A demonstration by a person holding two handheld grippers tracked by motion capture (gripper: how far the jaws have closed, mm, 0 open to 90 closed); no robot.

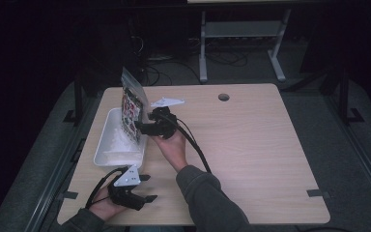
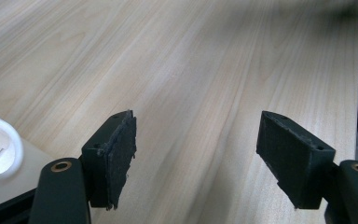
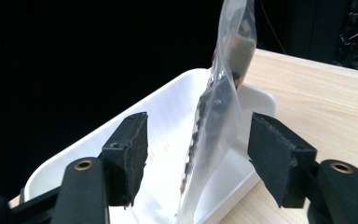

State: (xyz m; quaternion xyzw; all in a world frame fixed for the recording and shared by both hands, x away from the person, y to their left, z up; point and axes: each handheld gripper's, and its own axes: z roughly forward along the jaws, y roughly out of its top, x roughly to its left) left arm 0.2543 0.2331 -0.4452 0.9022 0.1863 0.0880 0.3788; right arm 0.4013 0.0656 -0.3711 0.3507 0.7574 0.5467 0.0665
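A clear plastic bag (image 1: 131, 107) with dark and red printed contents stands upright on its edge in a white tray (image 1: 107, 140) at the table's left. My right gripper (image 1: 142, 126) reaches it from the right. In the right gripper view the bag (image 3: 226, 93) rises between the two pads, which stand apart from it on both sides, so the right gripper (image 3: 198, 158) is open. The tray's floor (image 3: 168, 107) lies behind the bag. Near the front edge my left gripper (image 1: 147, 188) rests over bare wood, and in its own view the left gripper (image 2: 196, 158) is open and empty.
A corner of the tray (image 2: 4, 144) lies just left of the left gripper. The wooden table (image 1: 251, 145) has a round cable hole (image 1: 223, 97) at the back. Beyond the table, a grey desk frame (image 1: 241, 34) and cables lie on a dark floor.
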